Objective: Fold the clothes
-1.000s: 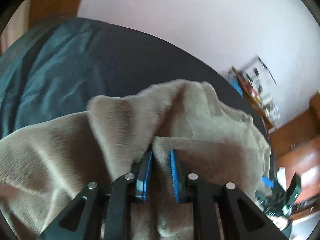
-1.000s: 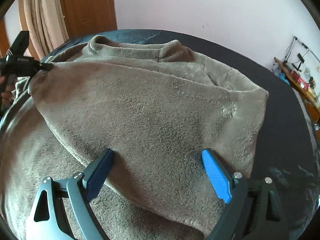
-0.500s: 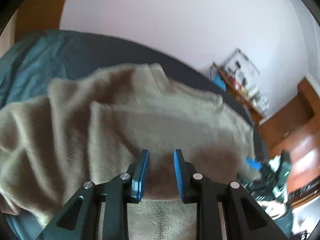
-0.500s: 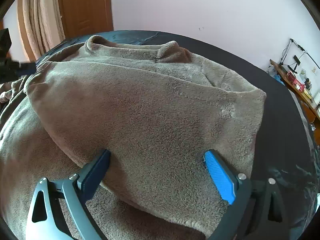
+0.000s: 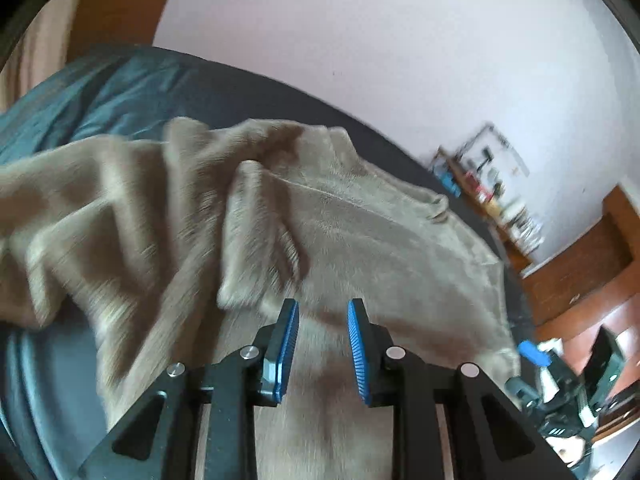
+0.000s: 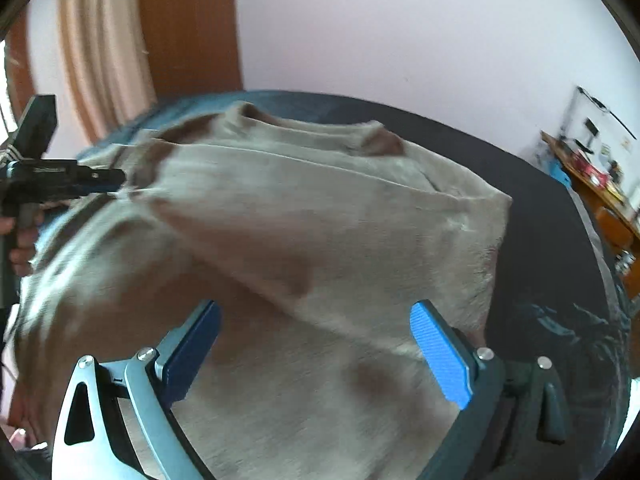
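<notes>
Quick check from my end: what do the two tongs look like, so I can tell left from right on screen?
The left tongs have a black angular frame with silver rivets and narrow, ribbed blue pads. The right tongs have a silver-grey arm on one side and a dark grey one on the other, with silver screws and broader blue pads, textured on the bright one. No cables or sleeves show.

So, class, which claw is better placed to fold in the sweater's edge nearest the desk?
Probably the right claw. It hangs wide open over the sweater, with one pad beside that edge. The left claw is at the opposite side.

Taupe fleece garment, folded over, on bed
</notes>
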Available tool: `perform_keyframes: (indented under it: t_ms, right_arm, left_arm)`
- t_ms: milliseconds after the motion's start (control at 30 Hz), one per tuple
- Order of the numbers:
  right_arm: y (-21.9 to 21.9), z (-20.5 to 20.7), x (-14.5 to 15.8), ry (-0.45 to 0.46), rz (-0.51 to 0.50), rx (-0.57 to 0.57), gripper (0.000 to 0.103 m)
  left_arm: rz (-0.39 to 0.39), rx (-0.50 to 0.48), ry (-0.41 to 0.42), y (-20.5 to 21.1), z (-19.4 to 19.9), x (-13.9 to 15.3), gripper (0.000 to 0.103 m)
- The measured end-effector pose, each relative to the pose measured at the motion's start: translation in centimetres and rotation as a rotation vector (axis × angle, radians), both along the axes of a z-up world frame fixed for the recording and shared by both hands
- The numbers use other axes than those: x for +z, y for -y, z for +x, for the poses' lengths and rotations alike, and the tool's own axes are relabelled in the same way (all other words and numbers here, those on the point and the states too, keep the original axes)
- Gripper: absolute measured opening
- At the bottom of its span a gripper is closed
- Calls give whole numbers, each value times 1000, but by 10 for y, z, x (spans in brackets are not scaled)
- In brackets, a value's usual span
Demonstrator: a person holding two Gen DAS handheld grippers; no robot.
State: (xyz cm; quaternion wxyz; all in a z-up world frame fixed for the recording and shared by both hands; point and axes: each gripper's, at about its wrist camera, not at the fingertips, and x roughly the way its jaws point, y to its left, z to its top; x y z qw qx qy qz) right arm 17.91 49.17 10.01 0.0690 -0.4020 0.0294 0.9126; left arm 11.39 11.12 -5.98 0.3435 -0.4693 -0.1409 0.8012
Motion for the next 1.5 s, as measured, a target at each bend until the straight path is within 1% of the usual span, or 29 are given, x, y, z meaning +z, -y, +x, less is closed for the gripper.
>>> perform_keyframes:
  t_ms: [133,233,367,467,567,733,867,933,1067,1100,1133,1167,1200,1267,1367,1500]
  right_arm:
    - [37,16,2,-18,-21,79,98]
    - [60,27,-6,-28,-19,128,100]
    - [74,36,-23,-1,-13,130,100]
    - [72,40,-31,15,-33,108,100]
    - [70,44,-34,16,-49,82,101]
    - [67,50,-39,20,-55,64,101]
    - [64,52,-45,35,-61,48,101]
    - [62,52,-45,35,-69,41,101]
    - [62,51,-47,37,-77,35,101]
    - [62,50,-47,41,-77,37,101]
    - [63,49,-48,44,-77,38,101]
    - [63,48,-49,47,-77,39,101]
    - [63,48,-49,47,-77,41,101]
    - [63,48,-50,46,-80,42,101]
    - [60,49,-50,41,-95,36,101]
    - [58,51,-50,36,-106,32,101]
  left_arm:
    - [89,130,0,75,28,7,27]
    - [133,263,7,140,45,10,27]
    - [154,449,-2,222,63,10,27]
    - [161,572,25,278,70,5,27]
    - [182,647,48,314,73,-1,27]
    - [195,694,70,336,67,-11,27]
    - [172,715,103,336,60,-22,27]
    - [180,735,122,339,58,-27,27]
    - [165,767,149,342,54,-36,27]
    - [160,774,156,343,53,-38,32]
    - [157,783,161,344,52,-40,51]
    - [175,788,167,345,52,-42,63]
    - [197,793,173,346,51,-44,68]
    - [243,785,172,347,48,-46,68]
    - [230,774,157,343,43,-45,68]
    - [269,758,141,342,39,-44,68]
